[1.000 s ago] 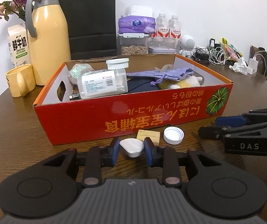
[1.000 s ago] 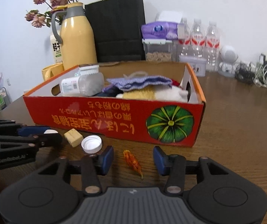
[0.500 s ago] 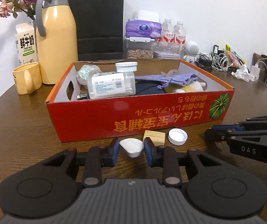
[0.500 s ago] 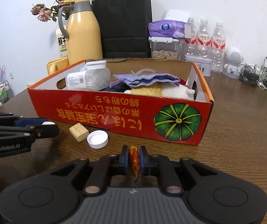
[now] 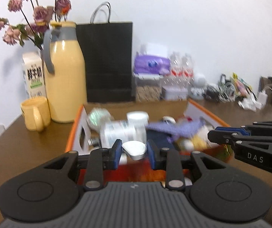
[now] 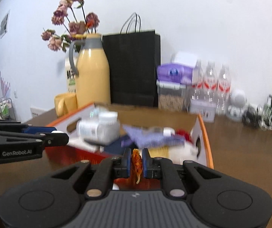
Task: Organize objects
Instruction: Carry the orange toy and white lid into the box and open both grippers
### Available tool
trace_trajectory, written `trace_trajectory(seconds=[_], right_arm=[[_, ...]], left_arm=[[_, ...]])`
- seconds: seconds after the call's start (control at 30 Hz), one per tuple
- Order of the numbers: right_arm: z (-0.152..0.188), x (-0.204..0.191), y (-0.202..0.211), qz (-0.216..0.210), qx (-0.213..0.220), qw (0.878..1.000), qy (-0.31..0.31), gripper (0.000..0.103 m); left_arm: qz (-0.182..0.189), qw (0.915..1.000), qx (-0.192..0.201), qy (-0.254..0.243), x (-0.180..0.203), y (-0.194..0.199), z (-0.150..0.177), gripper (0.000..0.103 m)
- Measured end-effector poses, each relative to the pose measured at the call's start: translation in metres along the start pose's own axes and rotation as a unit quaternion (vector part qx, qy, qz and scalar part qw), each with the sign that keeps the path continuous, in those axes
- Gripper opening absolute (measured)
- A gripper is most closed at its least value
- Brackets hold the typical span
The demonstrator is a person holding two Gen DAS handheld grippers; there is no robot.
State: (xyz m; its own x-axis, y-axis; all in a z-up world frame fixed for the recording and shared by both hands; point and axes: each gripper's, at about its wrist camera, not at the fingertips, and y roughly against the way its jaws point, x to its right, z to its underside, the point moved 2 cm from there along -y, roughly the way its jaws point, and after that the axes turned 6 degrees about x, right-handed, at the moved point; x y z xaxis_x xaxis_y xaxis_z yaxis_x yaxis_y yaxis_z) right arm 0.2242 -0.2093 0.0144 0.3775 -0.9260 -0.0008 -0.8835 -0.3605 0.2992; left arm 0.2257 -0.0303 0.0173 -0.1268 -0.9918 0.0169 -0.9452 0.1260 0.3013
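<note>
My left gripper (image 5: pixel 134 153) is shut on a small white rounded piece (image 5: pixel 135 149) and holds it above the near wall of the red cardboard box (image 5: pixel 75 133). My right gripper (image 6: pixel 136 161) is shut on a small orange dried piece (image 6: pixel 136 163), raised over the box's (image 6: pixel 206 136) near edge. The box holds a white plastic bottle (image 5: pixel 124 133), a purple knitted pouch (image 5: pixel 175 128) and soft toys. The right gripper shows at the right of the left wrist view (image 5: pixel 211 135). The left gripper shows at the left of the right wrist view (image 6: pixel 63 138). Both views are blurred.
Behind the box stand a yellow thermos jug (image 5: pixel 65 76), a yellow mug (image 5: pixel 34 114), a milk carton (image 5: pixel 34 76), dried flowers, a black paper bag (image 5: pixel 107 62), a tissue pack, water bottles (image 6: pixel 211 81) and cables (image 5: pixel 230 91) on the brown table (image 5: pixel 31 142).
Both grippers have lifted off the table with their pieces and now look down into the box. The right gripper closed on the orange piece about a second ago.
</note>
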Motion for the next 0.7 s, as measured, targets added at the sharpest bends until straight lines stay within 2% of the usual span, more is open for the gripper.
trace_trajectory(seconds=[0.17, 0.27, 0.37, 0.5, 0.6, 0.67, 0.7], right_arm=[[-0.028, 0.001, -0.028, 0.009, 0.023, 1.0, 0.003, 0.011], [-0.038, 0.003, -0.046, 0.024, 0.035, 0.999, 0.003, 0.011], [-0.037, 0.011, -0.061, 0.047, 0.041, 0.998, -0.013, 0.011], [-0.025, 0.02, -0.076, 0.041, 0.015, 0.999, -0.026, 0.011], [-0.021, 0.02, -0.076, 0.037, 0.012, 0.999, -0.029, 0.011], [-0.019, 0.019, -0.075, 0.034, 0.01, 0.999, -0.03, 0.012], [-0.018, 0.019, -0.075, 0.033, 0.009, 0.999, -0.031, 0.012]], left_arm=[[-0.025, 0.9995, 0.014, 0.013, -0.008, -0.027, -0.024, 0.029], [-0.039, 0.9988, 0.016, 0.026, -0.013, -0.042, -0.028, 0.029], [-0.047, 0.9981, 0.011, 0.037, -0.018, -0.054, -0.022, 0.029], [-0.05, 0.9981, -0.007, 0.034, -0.022, -0.065, -0.013, 0.029], [-0.049, 0.9984, -0.006, 0.03, -0.022, -0.064, -0.01, 0.03], [-0.052, 0.9983, 0.003, 0.026, -0.02, -0.061, -0.009, 0.038], [-0.053, 0.9982, 0.009, 0.024, -0.02, -0.059, -0.01, 0.047]])
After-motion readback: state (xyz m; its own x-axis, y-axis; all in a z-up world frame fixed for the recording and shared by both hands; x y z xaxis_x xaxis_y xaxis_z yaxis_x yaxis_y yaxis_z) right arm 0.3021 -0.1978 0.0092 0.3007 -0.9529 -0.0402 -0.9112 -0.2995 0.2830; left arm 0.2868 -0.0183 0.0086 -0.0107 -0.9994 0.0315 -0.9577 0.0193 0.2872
